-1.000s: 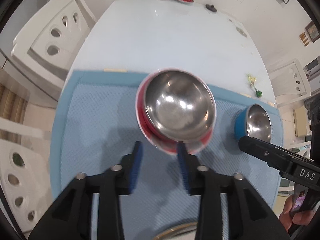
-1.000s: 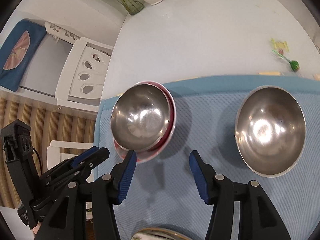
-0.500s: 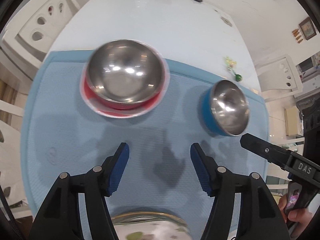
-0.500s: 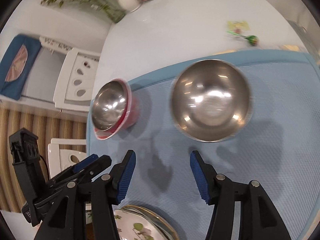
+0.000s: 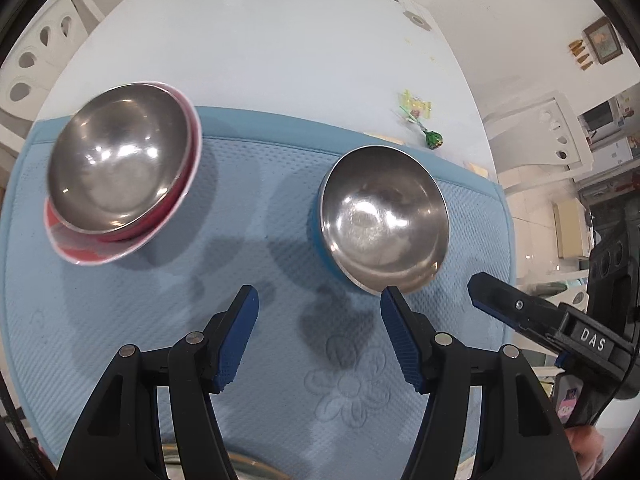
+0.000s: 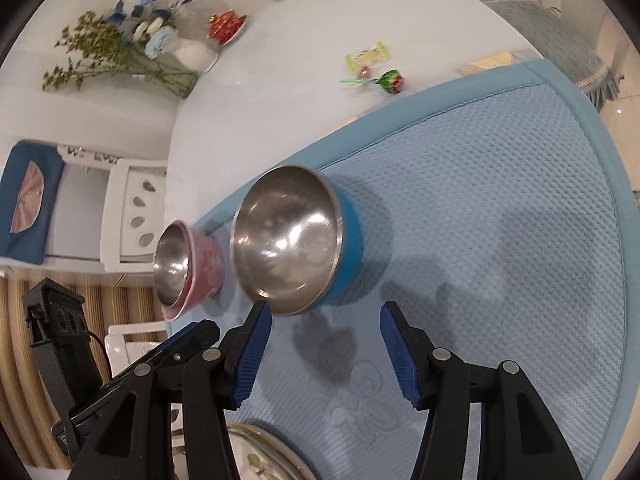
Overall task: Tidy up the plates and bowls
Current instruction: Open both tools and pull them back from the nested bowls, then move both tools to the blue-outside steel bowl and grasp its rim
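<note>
Both grippers hang over the blue mat (image 5: 120, 340) with their jaws parted and nothing between them, the left gripper (image 5: 318, 338) and the right gripper (image 6: 325, 350) side by side. The blue bowl (image 5: 384, 220) sits on the mat just ahead of both, nearly touching one finger of each, while the red bowl (image 5: 120, 168) with its steel bowl nested inside lies further off on the left gripper's side. A rimmed plate (image 6: 264, 456) is cut off at the bottom edge beneath the fingers, so its pattern and size are hard to make out.
</note>
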